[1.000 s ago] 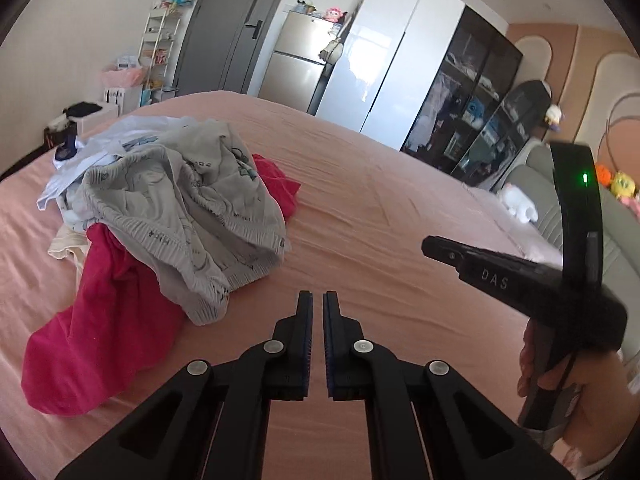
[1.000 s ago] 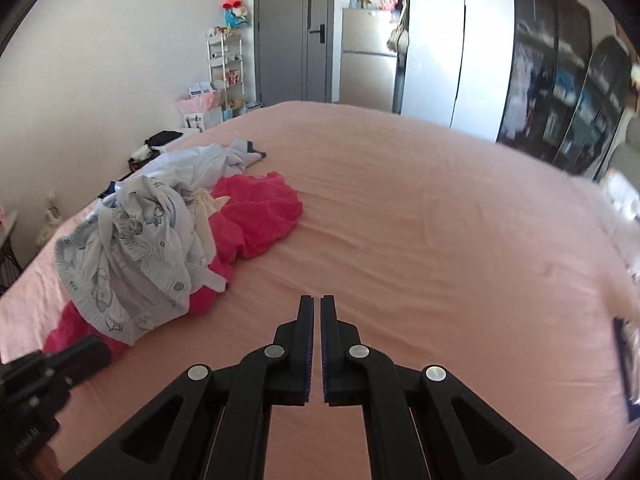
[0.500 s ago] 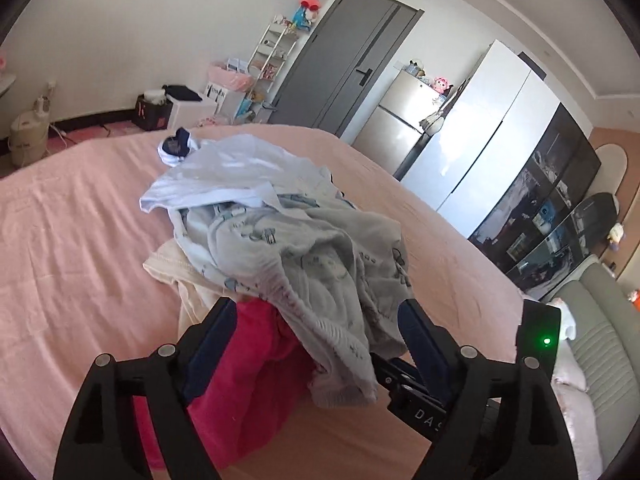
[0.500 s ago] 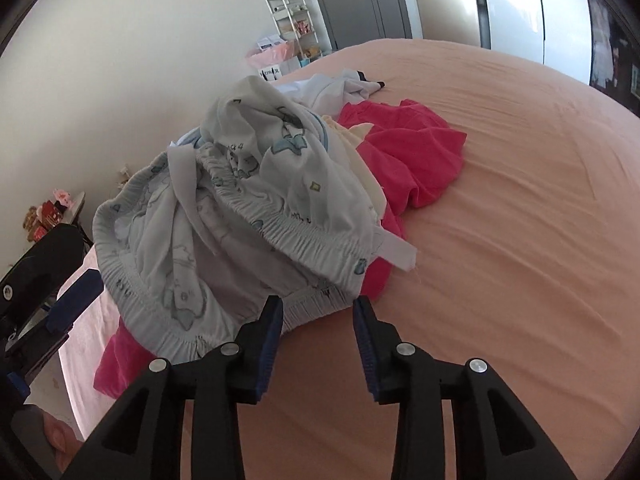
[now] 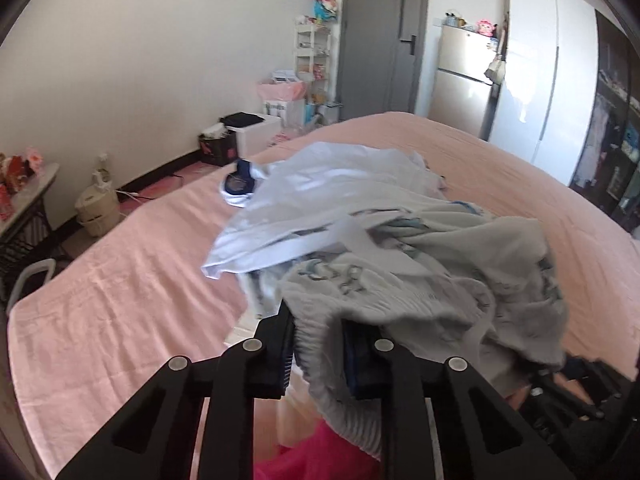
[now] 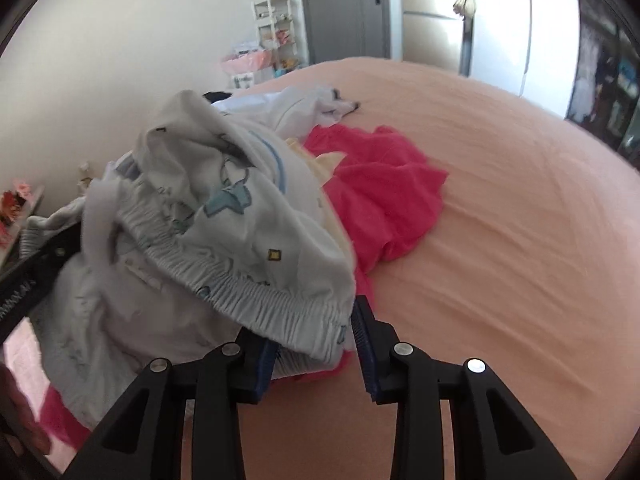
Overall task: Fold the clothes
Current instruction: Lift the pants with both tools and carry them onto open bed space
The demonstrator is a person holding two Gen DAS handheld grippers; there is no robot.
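Observation:
A heap of clothes lies on the pink bed (image 5: 120,300). On top are grey printed pyjama trousers (image 5: 440,272) with a ribbed elastic waistband. My left gripper (image 5: 318,350) is closing, and the bunched waistband fills the gap between its pads. In the right wrist view the same trousers (image 6: 224,240) lie with their waistband hem between the pads of my right gripper (image 6: 314,354), whose jaws stand apart and do not pinch it. The left gripper's finger (image 6: 36,276) shows under the cloth at the left. A white shirt (image 5: 320,200) and a magenta garment (image 6: 384,200) lie under the trousers.
The bed sheet (image 6: 520,240) stretches bare to the right of the heap. A cream garment (image 6: 320,160) peeks out of the pile. Beyond the bed stand a white box (image 5: 256,132), a shelf rack (image 5: 312,52), a grey door (image 5: 384,36), a fridge (image 5: 460,76) and wardrobes (image 5: 532,80).
Both grippers were shut over bare sheet, then moved to the heap. The left opened wide and closed around the waistband. The right opened and dropped over the hem.

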